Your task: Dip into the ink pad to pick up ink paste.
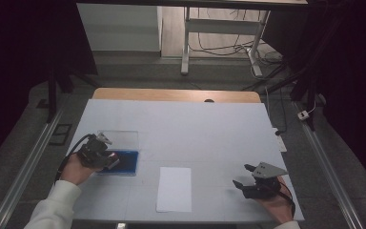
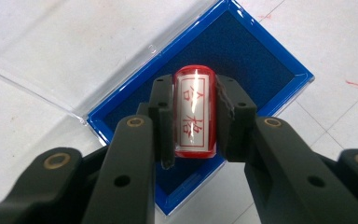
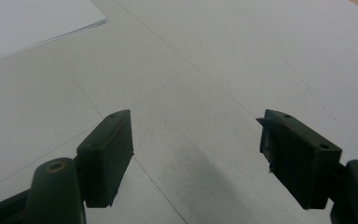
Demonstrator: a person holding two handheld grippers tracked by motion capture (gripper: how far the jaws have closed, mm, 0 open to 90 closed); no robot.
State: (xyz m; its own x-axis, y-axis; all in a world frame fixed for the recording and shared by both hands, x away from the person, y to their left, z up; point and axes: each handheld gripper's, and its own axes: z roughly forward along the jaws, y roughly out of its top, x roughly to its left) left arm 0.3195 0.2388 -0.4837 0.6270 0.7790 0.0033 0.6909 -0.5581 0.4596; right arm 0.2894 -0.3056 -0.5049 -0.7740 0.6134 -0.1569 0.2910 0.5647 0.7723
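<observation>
We count one red stamp (image 2: 193,112) with red characters clamped in our left gripper (image 2: 193,119) above one blue ink pad (image 2: 242,51), one paper sheet (image 1: 174,189), our right gripper (image 3: 196,158) spread apart

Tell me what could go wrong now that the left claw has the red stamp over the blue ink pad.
1. The left claw pinches the red stamp by its smooth round sides, so it could slip or tilt and ink unevenly.
2. The ink pad case sits loose on the table; pressing near its edge might tip or shift it.
3. The clear lid lies open beside the claw and could get knocked.
</observation>
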